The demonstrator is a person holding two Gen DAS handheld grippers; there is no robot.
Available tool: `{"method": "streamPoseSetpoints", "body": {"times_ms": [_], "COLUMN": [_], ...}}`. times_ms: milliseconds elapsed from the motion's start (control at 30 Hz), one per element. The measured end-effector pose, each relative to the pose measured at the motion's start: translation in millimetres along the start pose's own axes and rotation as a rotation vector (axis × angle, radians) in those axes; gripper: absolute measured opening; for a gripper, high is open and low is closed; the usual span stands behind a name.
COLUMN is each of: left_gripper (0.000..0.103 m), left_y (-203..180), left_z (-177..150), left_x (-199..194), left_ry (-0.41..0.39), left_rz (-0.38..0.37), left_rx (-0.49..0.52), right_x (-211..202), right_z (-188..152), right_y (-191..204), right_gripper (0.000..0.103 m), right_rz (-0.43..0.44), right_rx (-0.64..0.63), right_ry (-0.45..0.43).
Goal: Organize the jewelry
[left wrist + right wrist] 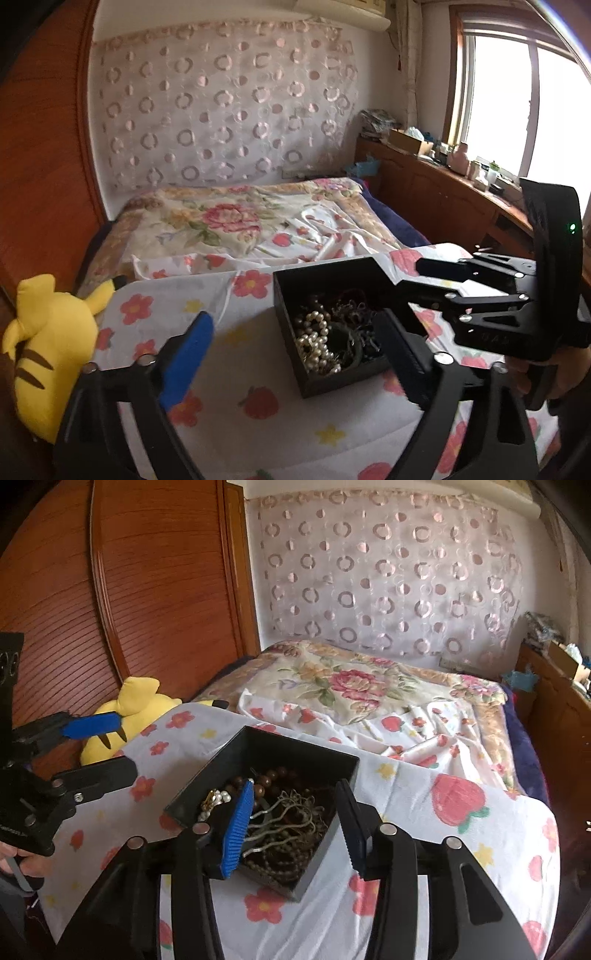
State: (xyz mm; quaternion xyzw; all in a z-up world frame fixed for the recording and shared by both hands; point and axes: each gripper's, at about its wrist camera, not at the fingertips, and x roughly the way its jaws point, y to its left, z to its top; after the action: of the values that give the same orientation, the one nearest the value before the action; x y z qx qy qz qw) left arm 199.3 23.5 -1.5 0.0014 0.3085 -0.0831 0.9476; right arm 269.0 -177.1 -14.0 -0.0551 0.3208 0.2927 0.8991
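A black box [295, 284] sits on a bench draped in a flowered cloth [236, 398] at the foot of a bed [236, 218]. Inside it lies a tangle of jewelry: a pearl strand [317, 343] at the near left, brown wooden beads [271, 777] toward the back, and dark chains [291, 823] between.

The left gripper [291, 354] hangs just before the box, jaws wide and empty, blue pad on one finger. The right gripper [291, 830] hovers over the box's open top, jaws also spread wide, its blue finger [238, 830] above the pearls, gripping nothing. A yellow plush toy [51, 332] rests beside the bench on the left, against a wooden wardrobe [147, 590].
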Motion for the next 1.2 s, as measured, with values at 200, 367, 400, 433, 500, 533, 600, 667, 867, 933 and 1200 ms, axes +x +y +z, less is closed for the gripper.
{"method": "streamPoseSetpoints", "body": {"times_ms": [200,367,400,433,500,533,600,667,867,933,1200], "left_gripper": [0.095,0.095,0.095,0.095,0.095,0.095,0.095,0.095,0.095,0.095,0.095], "left_y": [-6,-18,-20,-22,-27,-29,-32,-34,-42,-44,-51], "left_z": [-18,-36,-40,-45,-51,-54,-61,-67,-82,-86,-91], "left_x": [-20,-41,-46,-52,-60,-63,-71,-79,-101,-106,-112], "left_ry": [-0.027,-0.050,-0.056,-0.064,-0.072,-0.073,-0.076,-0.081,-0.108,-0.117,-0.126], "left_rz": [0.038,0.076,0.079,0.081,0.085,0.087,0.093,0.085,0.105,0.102,0.111], "left_rx": [-0.010,0.005,0.004,0.002,0.003,0.003,-0.002,-0.016,-0.016,-0.021,-0.013], "right_x": [-26,-53,-60,-66,-81,-91,-105,-123,-157,-163,-171], "right_z": [-18,-35,-38,-42,-52,-57,-64,-75,-101,-108,-123], "right_y": [1,4,5,7,12,15,17,22,32,34,42], "right_gripper": [0.091,0.100,0.100,0.100,0.100,0.101,0.101,0.101,0.101,0.101,0.100], "right_rz": [-0.033,-0.077,-0.082,-0.084,-0.094,-0.109,-0.128,-0.137,-0.186,-0.195,-0.233], "right_rx": [0.017,0.057,0.065,0.070,0.085,0.093,0.108,0.124,0.136,0.144,0.143], "right_ry": [-0.054,-0.106,-0.113,-0.122,-0.144,-0.157,-0.177,-0.211,-0.264,-0.270,-0.279]}}
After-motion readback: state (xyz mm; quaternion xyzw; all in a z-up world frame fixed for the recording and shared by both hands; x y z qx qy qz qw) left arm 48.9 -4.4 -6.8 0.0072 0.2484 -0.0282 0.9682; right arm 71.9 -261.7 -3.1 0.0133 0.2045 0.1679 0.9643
